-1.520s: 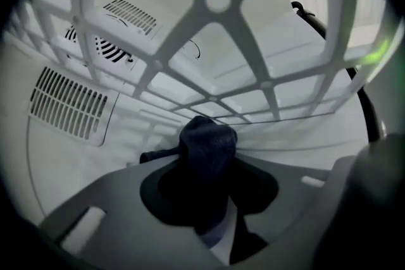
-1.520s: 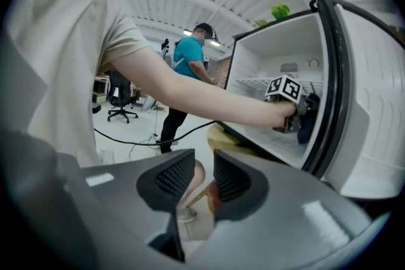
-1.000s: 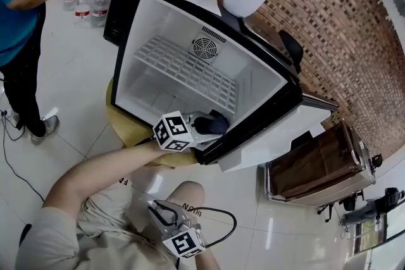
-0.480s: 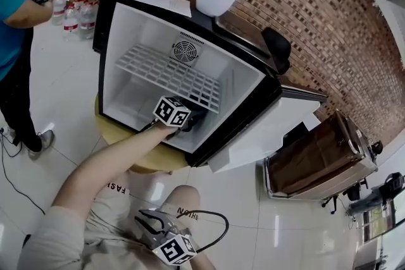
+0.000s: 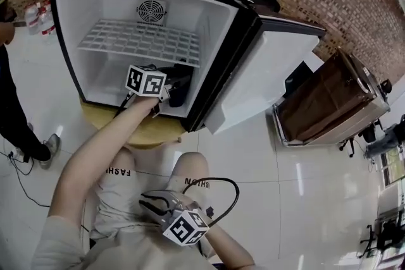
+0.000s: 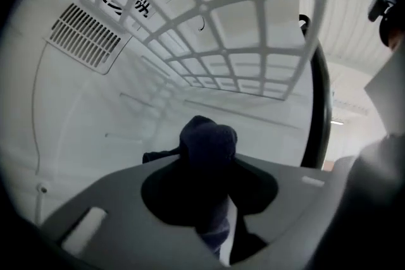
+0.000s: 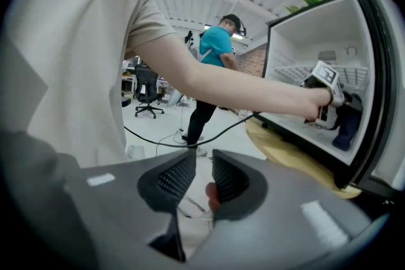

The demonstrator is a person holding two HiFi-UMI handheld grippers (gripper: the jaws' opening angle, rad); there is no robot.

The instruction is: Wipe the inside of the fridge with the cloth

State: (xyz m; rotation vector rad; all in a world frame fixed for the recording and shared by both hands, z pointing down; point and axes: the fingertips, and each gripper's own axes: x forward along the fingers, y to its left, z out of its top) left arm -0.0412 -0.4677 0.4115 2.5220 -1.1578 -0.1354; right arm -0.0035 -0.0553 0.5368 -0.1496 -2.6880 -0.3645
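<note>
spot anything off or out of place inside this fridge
Nothing stands out. The wire shelf sits straight in the fridge, and the left gripper is shut on the dark cloth below it.

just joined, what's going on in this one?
A person is working inside a small open fridge. The left gripper is shut on a dark cloth and reaches into the lower compartment, under the wire shelf, near the hinge-side wall. The right gripper sits idle by the person's lap; its jaws have just been closing, with a narrow gap and nothing between them.
</note>
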